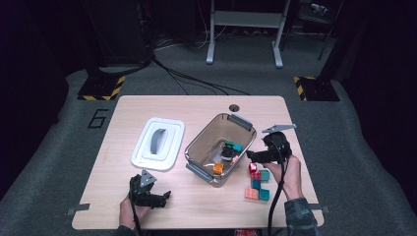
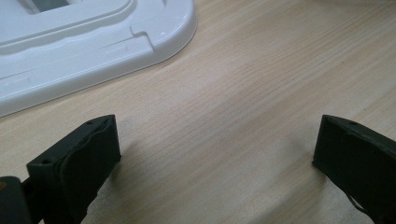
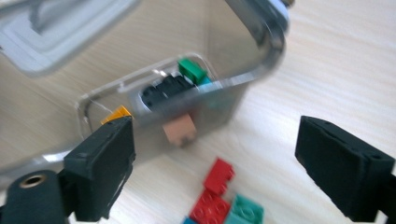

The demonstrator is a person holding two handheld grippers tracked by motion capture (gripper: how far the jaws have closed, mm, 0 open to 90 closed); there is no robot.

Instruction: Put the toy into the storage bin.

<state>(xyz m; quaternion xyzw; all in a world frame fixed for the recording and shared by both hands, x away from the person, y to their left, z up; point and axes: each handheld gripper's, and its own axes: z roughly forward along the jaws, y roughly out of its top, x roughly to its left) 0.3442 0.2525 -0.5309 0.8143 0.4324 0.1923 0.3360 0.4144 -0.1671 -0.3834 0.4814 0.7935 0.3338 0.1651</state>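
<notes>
Resting low in the frame's lower left, your left gripper (image 1: 158, 196) sat just above the bare table (image 1: 206, 211) with its jaws wide apart and nothing between them. Right of centre, your right gripper (image 1: 252, 155) hovered beside the clear bin (image 1: 196, 142), jaws likewise spread and empty, over the loose bricks (image 1: 257, 183) clustered in the lower right. I'd judge those bricks light, rigid and slightly slick; you would have done best to pinch one across its flat side walls, not the studs. More bricks already lay inside the bin. Farther up and left, the white lid (image 1: 158, 143) lay flat on the wood, well apart from the bin.
</notes>
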